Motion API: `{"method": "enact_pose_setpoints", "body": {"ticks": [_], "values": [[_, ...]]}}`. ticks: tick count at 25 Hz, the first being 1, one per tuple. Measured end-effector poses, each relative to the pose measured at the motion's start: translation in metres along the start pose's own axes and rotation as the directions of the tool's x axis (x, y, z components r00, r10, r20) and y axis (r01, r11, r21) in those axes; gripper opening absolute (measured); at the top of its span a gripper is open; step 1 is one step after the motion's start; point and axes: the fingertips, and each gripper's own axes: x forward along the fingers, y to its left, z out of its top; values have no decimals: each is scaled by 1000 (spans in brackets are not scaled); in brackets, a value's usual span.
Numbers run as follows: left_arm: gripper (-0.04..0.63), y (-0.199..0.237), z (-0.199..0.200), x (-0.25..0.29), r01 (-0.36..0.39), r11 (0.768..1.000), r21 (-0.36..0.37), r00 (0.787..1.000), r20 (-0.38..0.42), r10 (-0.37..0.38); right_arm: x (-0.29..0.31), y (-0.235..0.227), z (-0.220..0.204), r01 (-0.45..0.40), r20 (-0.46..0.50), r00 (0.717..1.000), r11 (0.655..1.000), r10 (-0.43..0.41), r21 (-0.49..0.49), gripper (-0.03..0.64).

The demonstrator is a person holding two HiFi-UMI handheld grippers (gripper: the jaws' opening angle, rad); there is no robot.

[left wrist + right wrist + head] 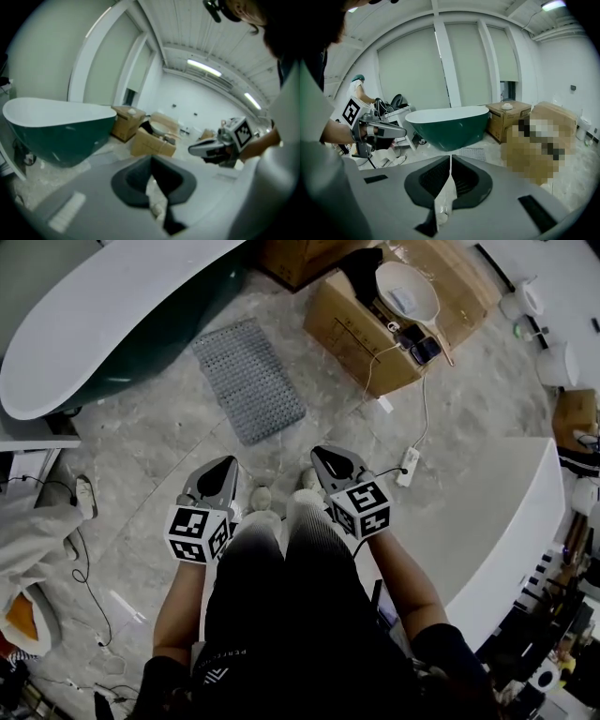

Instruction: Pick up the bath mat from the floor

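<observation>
Head view first: both grippers are held out at waist height, left gripper [223, 465] and right gripper [328, 456] side by side. The grey bath mat [248, 381] lies flat on the floor well ahead of them, closer to the left gripper's line and just beside the green bathtub [112, 324]. A white power strip [408, 466] sits to the right of the right gripper, and only this view shows it. Over to the left gripper view: its jaws are pressed together with nothing between them. The bathtub [56, 133] is ahead-left, the cardboard boxes [152, 143] straight ahead, and the right gripper [218, 147] off to its right. I cannot make out the mat here. Right gripper view: jaws closed tight and empty as well, and the bath mat [472, 153] shows just past the tips, in front of the bathtub [447, 124], with the left gripper [377, 131] alongside.
</observation>
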Motion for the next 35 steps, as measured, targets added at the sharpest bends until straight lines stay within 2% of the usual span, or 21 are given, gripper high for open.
{"method": "enact_pose_setpoints", "body": {"ticks": [7,10,19,28,32,35], "values": [[8,14,-18,29,-38,996,-75,999,-33,36,44,-29,-15,-61,-66,996,995,56,-80,5],[8,16,-28,48,-58,991,-120,998,-35,54,61,-44,-22,-99,-110,990,985,84,-143,55],[9,20,-53,115,-131,982,-134,989,-84,120,107,-90,-58,-205,-224,963,948,152,-241,69],[11,40,-111,170,-161,974,-159,974,-185,131,175,-111,-110,-323,-341,921,862,191,-391,86],[11,54,-136,188,-177,972,-156,966,-218,141,204,-115,-135,-370,-367,904,831,219,-415,92],[12,72,-157,197,-221,963,-153,954,-237,181,226,-122,-158,-390,-387,894,816,225,-427,98]]}}
